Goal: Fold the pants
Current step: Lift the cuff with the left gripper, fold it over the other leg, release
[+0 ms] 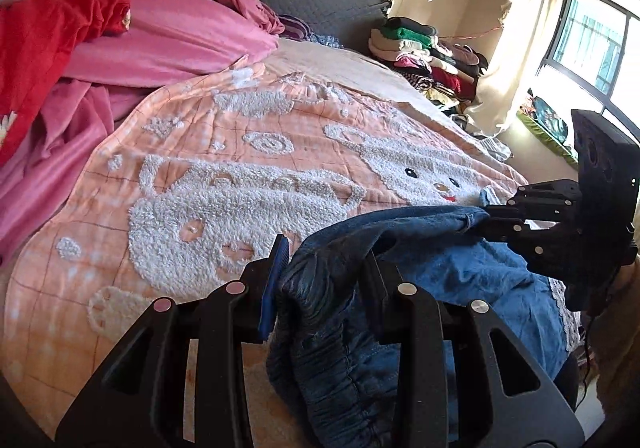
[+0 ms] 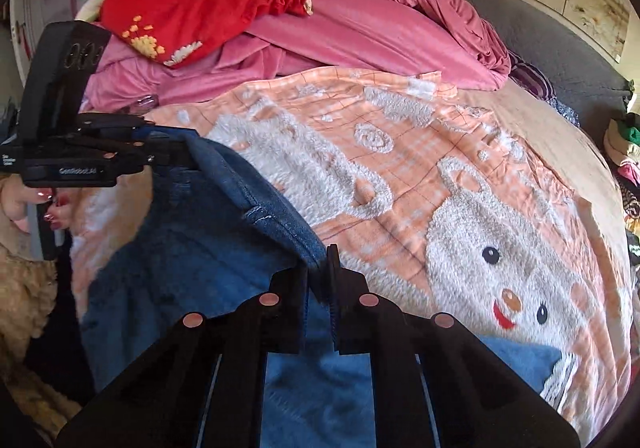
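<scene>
Blue denim pants hang between my two grippers above the bed. My left gripper is shut on a bunched, gathered edge of the pants. It also shows at the left of the right wrist view, clamped on the same edge. My right gripper is shut on the stitched edge of the pants. It also shows at the right of the left wrist view. The edge stretches taut between the two grippers, and the rest of the denim drapes down onto the bed.
A peach blanket with white fleecy bears covers the bed. Pink and red bedding is piled at the head end. Stacks of folded clothes stand beside the bed near a curtain and window.
</scene>
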`<state>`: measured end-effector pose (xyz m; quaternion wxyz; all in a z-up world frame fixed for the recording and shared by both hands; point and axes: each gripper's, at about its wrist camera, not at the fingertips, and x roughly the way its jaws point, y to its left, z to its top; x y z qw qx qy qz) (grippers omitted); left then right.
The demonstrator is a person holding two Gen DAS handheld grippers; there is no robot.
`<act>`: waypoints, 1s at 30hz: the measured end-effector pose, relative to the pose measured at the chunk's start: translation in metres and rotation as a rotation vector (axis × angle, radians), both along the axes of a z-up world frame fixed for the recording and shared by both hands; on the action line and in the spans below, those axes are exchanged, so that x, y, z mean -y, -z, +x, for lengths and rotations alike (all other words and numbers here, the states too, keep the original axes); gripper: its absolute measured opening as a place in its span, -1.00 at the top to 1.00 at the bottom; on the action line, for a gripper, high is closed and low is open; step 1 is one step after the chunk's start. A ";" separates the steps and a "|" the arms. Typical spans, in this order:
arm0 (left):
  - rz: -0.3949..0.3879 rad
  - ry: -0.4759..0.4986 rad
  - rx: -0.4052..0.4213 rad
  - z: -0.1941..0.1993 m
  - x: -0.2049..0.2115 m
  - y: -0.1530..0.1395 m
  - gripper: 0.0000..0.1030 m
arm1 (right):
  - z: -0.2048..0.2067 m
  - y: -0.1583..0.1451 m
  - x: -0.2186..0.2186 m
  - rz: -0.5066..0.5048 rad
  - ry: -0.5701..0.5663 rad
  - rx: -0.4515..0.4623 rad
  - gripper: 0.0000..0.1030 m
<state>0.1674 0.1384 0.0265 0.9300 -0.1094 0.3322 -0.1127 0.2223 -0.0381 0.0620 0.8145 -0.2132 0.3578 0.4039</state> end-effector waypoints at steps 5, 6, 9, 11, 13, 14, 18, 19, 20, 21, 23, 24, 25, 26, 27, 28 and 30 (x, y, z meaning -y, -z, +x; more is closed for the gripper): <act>0.052 0.018 0.026 -0.026 0.018 -0.014 0.49 | -0.031 -0.016 0.018 0.052 0.019 0.005 0.85; 0.054 0.015 0.026 -0.030 0.021 -0.015 0.49 | -0.041 -0.019 0.022 0.055 0.016 0.013 0.85; 0.082 0.036 0.020 -0.047 0.035 -0.015 0.49 | -0.060 -0.018 0.028 0.056 0.019 -0.001 0.85; 0.092 0.055 0.003 -0.059 0.039 -0.010 0.49 | -0.074 -0.014 0.033 0.059 0.013 -0.012 0.85; 0.102 0.061 -0.011 -0.070 0.040 -0.005 0.49 | -0.087 -0.010 0.034 0.058 0.005 -0.017 0.85; 0.105 0.069 -0.013 -0.075 0.041 -0.003 0.49 | -0.093 -0.007 0.035 0.058 0.004 -0.024 0.85; 0.126 0.083 -0.017 -0.094 0.043 0.000 0.49 | -0.121 0.005 0.037 0.057 -0.020 -0.043 0.85; 0.126 0.085 -0.020 -0.098 0.044 0.002 0.49 | -0.127 0.008 0.038 0.055 -0.024 -0.049 0.85; 0.125 0.089 -0.026 -0.103 0.045 0.004 0.49 | -0.133 0.010 0.039 0.054 -0.026 -0.056 0.85; 0.125 0.093 -0.027 -0.109 0.047 0.006 0.49 | -0.138 0.012 0.040 0.054 -0.028 -0.060 0.85; 0.129 0.104 -0.030 -0.117 0.050 0.010 0.49 | -0.147 0.016 0.043 0.053 -0.028 -0.068 0.85; 0.127 0.106 -0.034 -0.120 0.052 0.013 0.49 | -0.151 0.017 0.043 0.050 -0.031 -0.069 0.85; 0.123 0.108 -0.041 -0.122 0.052 0.016 0.49 | -0.155 0.020 0.043 0.046 -0.037 -0.074 0.85; 0.118 0.110 -0.050 -0.124 0.053 0.021 0.49 | -0.159 0.022 0.044 0.041 -0.040 -0.074 0.85; 0.120 0.110 -0.055 -0.126 0.053 0.025 0.49 | -0.164 0.025 0.044 0.039 -0.047 -0.077 0.84; 0.125 0.115 -0.062 -0.128 0.054 0.031 0.49 | -0.167 0.027 0.044 0.039 -0.052 -0.082 0.84; 0.118 0.123 -0.084 -0.130 0.055 0.038 0.49 | -0.172 0.034 0.046 0.038 -0.046 -0.097 0.84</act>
